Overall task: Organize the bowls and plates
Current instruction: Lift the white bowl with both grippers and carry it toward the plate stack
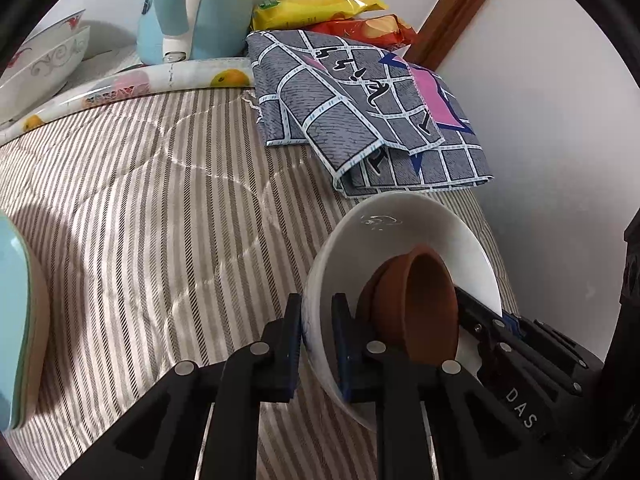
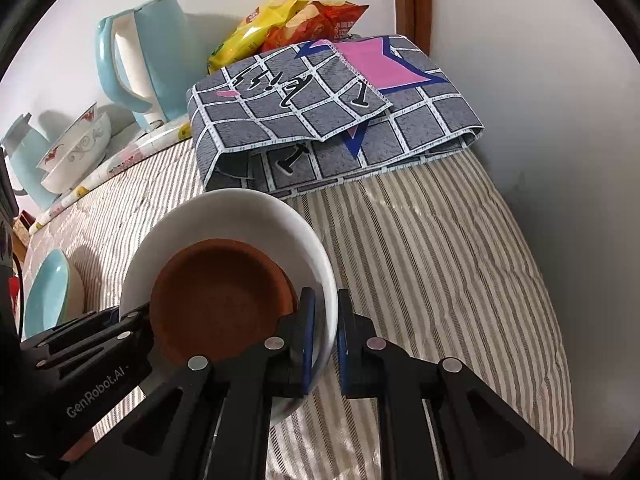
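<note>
Holding the white bowl from two sides, I have my left claw closed on its near rim, one finger outside the wall and one inside. My right claw grips the opposite rim of the same bowl in the same way, narrow, with the wall between the fingers. Inside the white bowl sits a brown bowl, tilted in the left view and leaning against the white wall. The white bowl is over the striped surface, tipped; I cannot tell whether its bottom touches the cloth.

Just behind the bowl lies a folded grey cloth with a pink star. Behind the cloth are two snack bags. A blue kettle stands at the back on a fruit-pattern tray, and two stacked patterned bowls are left of it. A blue plate lies on the surface on my left side, well apart from the white bowl.
</note>
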{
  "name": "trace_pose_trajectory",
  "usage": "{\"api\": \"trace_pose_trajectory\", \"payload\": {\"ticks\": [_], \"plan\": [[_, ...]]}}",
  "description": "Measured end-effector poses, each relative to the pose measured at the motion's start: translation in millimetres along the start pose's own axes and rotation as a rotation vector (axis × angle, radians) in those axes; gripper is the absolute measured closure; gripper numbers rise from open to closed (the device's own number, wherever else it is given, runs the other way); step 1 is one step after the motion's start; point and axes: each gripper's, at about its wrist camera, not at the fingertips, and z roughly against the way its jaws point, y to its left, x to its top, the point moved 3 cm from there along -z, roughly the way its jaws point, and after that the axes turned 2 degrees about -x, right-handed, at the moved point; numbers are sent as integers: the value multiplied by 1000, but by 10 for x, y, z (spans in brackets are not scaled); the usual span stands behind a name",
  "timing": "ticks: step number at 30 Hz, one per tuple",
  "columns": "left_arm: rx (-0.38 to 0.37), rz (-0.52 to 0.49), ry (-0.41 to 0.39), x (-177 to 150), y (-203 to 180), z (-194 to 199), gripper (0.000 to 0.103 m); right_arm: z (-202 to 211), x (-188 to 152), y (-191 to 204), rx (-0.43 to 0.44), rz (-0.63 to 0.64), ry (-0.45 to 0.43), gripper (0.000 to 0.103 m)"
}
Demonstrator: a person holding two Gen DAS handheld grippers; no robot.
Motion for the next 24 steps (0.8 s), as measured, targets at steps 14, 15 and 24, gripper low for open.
{"api": "trace_pose_trajectory", "payload": {"ticks": [14, 15, 24], "plan": [[7, -16, -67, -153, -60, 485, 89, 478, -132, 147, 4, 9, -65, 94], [5, -15, -71, -161, -62, 512, 89, 519, -140, 160, 4, 10, -71, 94], [-3, -20, -109, -254, -41, 825, 89, 851, -232, 268, 8, 6, -109, 94]]}}
